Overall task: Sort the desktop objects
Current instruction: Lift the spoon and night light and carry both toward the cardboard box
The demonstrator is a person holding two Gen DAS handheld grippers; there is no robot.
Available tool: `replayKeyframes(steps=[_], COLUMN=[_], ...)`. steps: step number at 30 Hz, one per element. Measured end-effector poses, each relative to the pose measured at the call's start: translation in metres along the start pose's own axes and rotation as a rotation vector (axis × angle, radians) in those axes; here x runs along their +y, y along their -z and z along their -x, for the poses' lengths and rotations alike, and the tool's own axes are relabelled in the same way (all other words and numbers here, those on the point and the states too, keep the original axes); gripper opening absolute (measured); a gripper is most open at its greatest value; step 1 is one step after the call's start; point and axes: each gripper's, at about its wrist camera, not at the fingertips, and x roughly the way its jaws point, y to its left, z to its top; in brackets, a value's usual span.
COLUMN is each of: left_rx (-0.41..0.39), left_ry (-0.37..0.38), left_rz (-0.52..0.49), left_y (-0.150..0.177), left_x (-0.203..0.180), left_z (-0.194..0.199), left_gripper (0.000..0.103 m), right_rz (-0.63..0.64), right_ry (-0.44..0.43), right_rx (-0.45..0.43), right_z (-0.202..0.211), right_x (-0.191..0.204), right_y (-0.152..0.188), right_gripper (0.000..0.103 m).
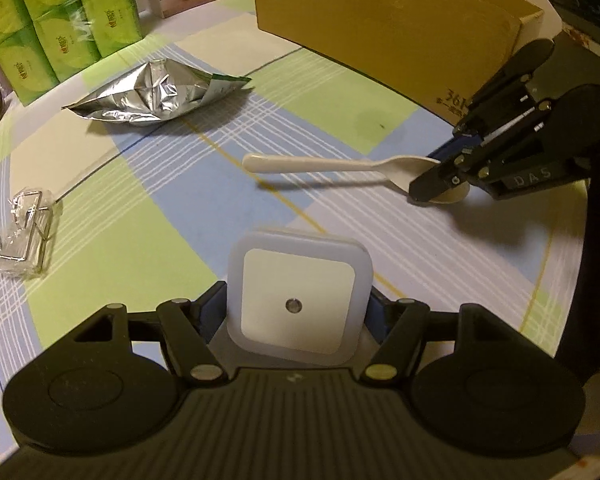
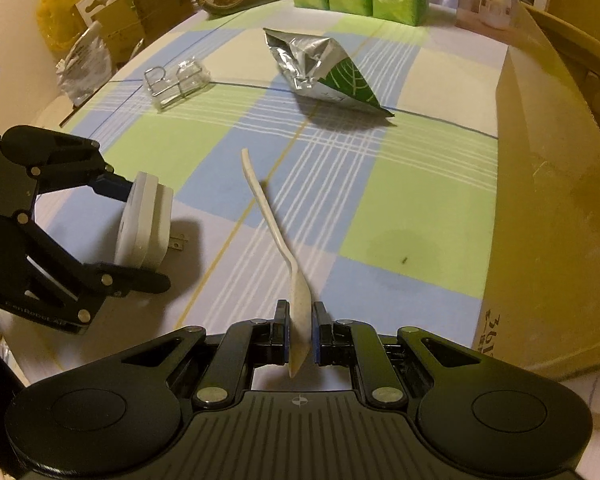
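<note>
Nearby, cardboard box (image 2: 548, 208) hems right tongs (image 2: 301, 332) gripping spoon (image 2: 268, 216).

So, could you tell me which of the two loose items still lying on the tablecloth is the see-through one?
The small clear plastic packet with bent wire hooks is see-through. The other loose item, the crumpled foil pouch, is opaque silver with a green leaf print.

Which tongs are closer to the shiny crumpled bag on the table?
Left, though it's close. The left tongs, holding the night light, are slightly closer to the foil bag. The right tongs, gripping the spoon, are further back, beside the cardboard box.
</note>
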Motion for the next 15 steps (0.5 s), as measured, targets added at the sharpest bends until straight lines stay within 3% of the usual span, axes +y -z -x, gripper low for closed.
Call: replayKeyframes(steps=[8, 15], left_rx=[-0.01, -0.029], left_ry=[0.007, -0.027], left_rz=[0.012, 0.034], left_y=[-0.008, -0.017], left_x=[0.0, 0.001], left_z=[0.001, 0.007], left_gripper=[0.062, 0.062], right_rz=[0.0, -0.023], right_ry=[0.001, 0.009], right_rx=[0.001, -0.053], right_z=[-0.002, 0.007], right_x=[-0.001, -0.003], right_y=[0.0, -0.003], right_gripper=[0.007, 0.007])
